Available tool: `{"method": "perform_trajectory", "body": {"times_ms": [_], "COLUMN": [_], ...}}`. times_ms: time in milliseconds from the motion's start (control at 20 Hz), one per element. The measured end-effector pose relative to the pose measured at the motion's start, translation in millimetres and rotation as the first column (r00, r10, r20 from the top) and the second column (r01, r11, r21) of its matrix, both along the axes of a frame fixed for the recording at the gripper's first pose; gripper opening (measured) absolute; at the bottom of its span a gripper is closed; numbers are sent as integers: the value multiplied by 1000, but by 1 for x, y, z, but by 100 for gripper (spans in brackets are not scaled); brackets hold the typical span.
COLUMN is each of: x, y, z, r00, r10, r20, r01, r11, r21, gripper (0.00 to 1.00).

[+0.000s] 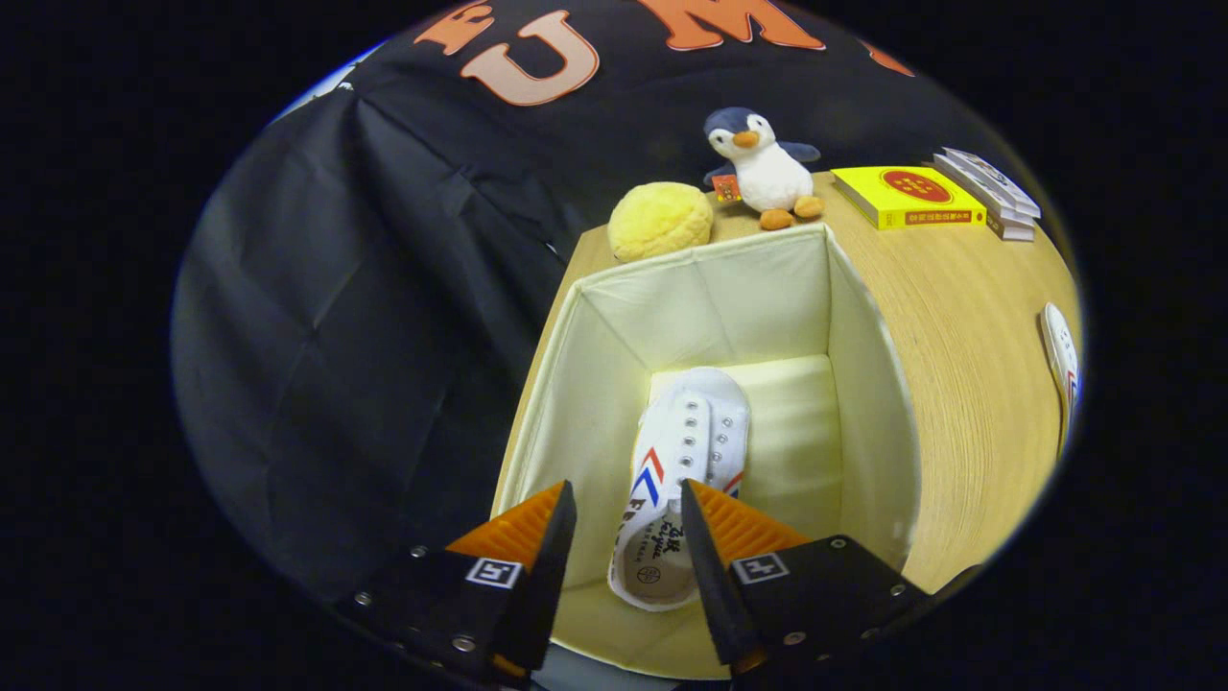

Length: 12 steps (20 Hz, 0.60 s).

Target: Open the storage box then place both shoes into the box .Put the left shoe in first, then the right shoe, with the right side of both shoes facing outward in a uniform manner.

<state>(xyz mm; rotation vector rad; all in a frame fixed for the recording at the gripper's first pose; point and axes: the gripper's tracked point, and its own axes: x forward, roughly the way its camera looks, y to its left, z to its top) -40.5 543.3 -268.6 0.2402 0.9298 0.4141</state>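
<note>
The cream fabric storage box [705, 251] stands open on the wooden table, with no lid on it. One white canvas shoe [686, 432] with red and blue stripes lies on the box floor, toe toward the far wall and heel toward me. My gripper [625, 489] hovers above the box's near side, open, with the shoe's heel showing below the gap between the fingers and a space between the left finger and the shoe. The second white shoe [1060, 365] lies on the table to the right of the box, partly cut off.
Just behind the box sit a yellow plush ball [660, 221] and a penguin plush [765, 171]. A yellow book [907, 197] and a small stack of books [993, 192] lie at the back right. Bare table [959, 336] stretches right of the box; its left edge runs close beside the box.
</note>
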Motion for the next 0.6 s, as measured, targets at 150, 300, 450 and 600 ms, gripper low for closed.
{"method": "perform_trajectory", "body": {"times_ms": [150, 300, 450, 600], "x": [5, 9, 19, 32], "y": [-14, -34, -70, -121], "z": [25, 55, 81, 92], "r00": [998, 993, 984, 972], "r10": [12, 20, -19, -78], "r20": [58, 119, 178, 220], "r01": [-12, -24, 12, 75], "r11": [1000, 999, 999, 997], "r21": [4, 26, 40, 23], "gripper": [97, 99, 99, 98]}}
